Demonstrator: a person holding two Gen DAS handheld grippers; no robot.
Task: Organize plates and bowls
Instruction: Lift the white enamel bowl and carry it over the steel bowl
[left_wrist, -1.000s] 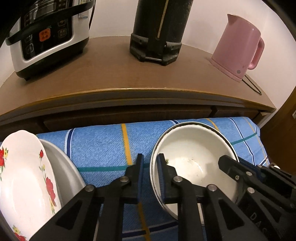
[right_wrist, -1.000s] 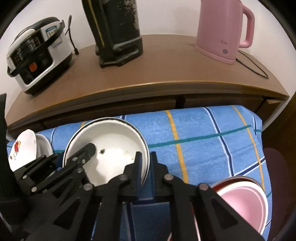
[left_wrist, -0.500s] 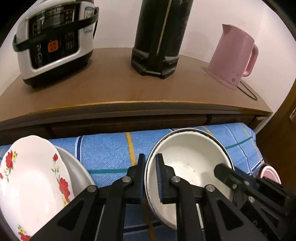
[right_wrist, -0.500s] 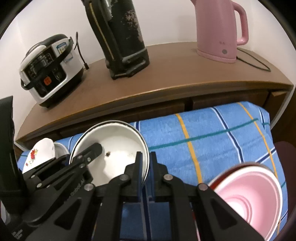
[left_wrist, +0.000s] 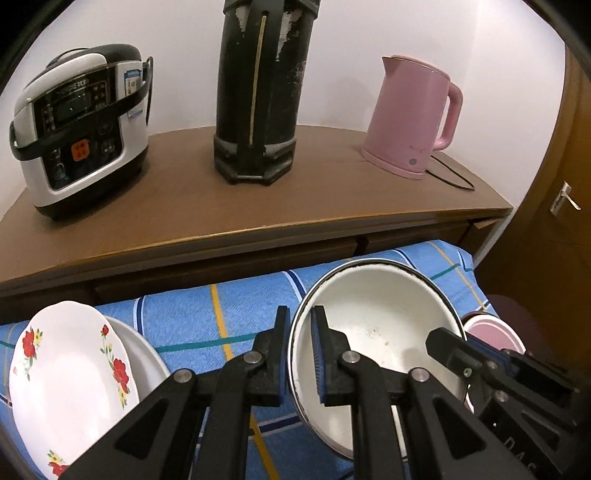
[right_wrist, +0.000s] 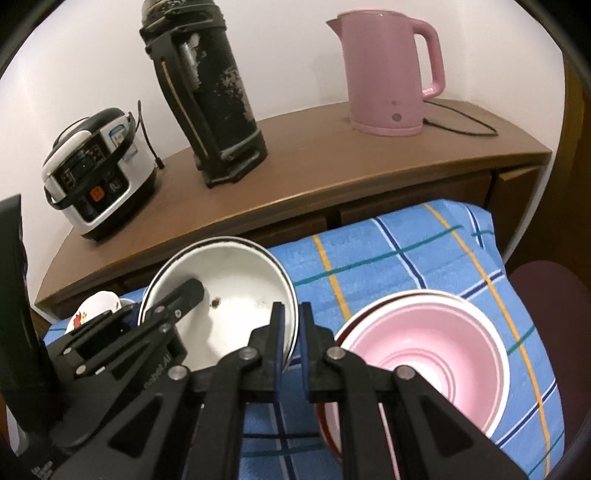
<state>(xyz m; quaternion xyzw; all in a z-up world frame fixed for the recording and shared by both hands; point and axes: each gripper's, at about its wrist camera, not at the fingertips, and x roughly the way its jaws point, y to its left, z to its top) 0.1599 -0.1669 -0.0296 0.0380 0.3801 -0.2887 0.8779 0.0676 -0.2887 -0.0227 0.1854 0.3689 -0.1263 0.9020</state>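
A white enamel bowl (left_wrist: 384, 325) with a dark rim hangs tilted above the blue checked cloth (left_wrist: 229, 314), held from both sides. My left gripper (left_wrist: 300, 350) is shut on its left rim, and my right gripper (right_wrist: 290, 343) is shut on its right rim. In the right wrist view the same white enamel bowl (right_wrist: 229, 291) sits left of a pink bowl (right_wrist: 424, 365) nested in a red-rimmed one. A flowered plate (left_wrist: 70, 380) lies on a grey plate at the left. The other gripper's arm (left_wrist: 498, 373) crosses the bowl's right side.
A wooden cabinet (left_wrist: 258, 218) behind the cloth carries a rice cooker (left_wrist: 81, 125), a tall black flask (left_wrist: 258, 92) and a pink kettle (left_wrist: 413, 114) with its cord. A wooden door (left_wrist: 554, 221) stands at the right. A dark round seat (right_wrist: 543, 291) is beside the cloth.
Both grippers have risen with the white bowl held between them and moved back from the cabinet. The pink bowl has come fully into the right wrist view.
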